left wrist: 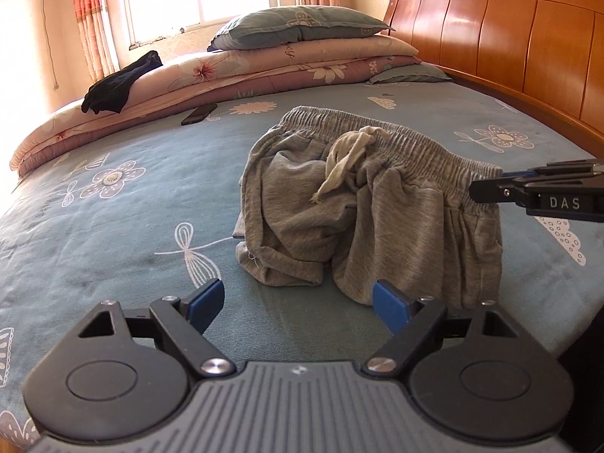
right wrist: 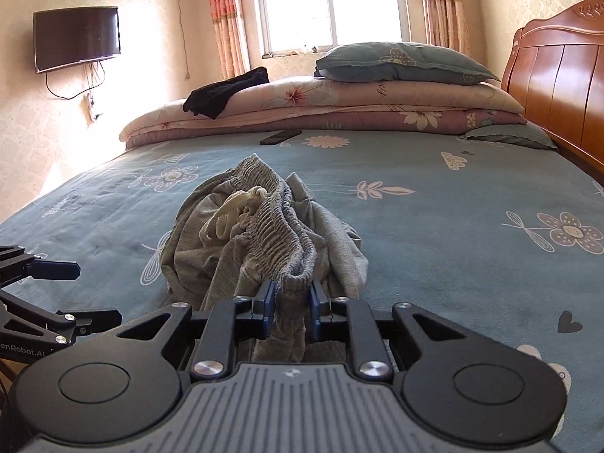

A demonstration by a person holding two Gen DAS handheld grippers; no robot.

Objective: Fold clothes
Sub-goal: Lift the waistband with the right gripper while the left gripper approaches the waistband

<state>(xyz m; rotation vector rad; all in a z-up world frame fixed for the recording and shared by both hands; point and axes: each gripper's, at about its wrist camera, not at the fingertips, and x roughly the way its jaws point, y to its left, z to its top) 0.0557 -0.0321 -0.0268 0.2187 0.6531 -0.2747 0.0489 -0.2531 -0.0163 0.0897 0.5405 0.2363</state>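
The right gripper pinches one end of the grey shorts by the waistband, lifting it off the bed, while the wide-open, empty left gripper sits just short of the hanging hems, the free waistband end lying ahead-left.

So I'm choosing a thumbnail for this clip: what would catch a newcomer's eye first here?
The crumpled grey shorts heaped mid-bed on the teal flowered sheet, with a cream drawstring dangling from the waistband. Next, the right gripper pinching one end of that waistband, while the left gripper hovers wide open and empty in front of the shorts. Behind, a stack of floral quilts topped by a pillow sits under the bright window.
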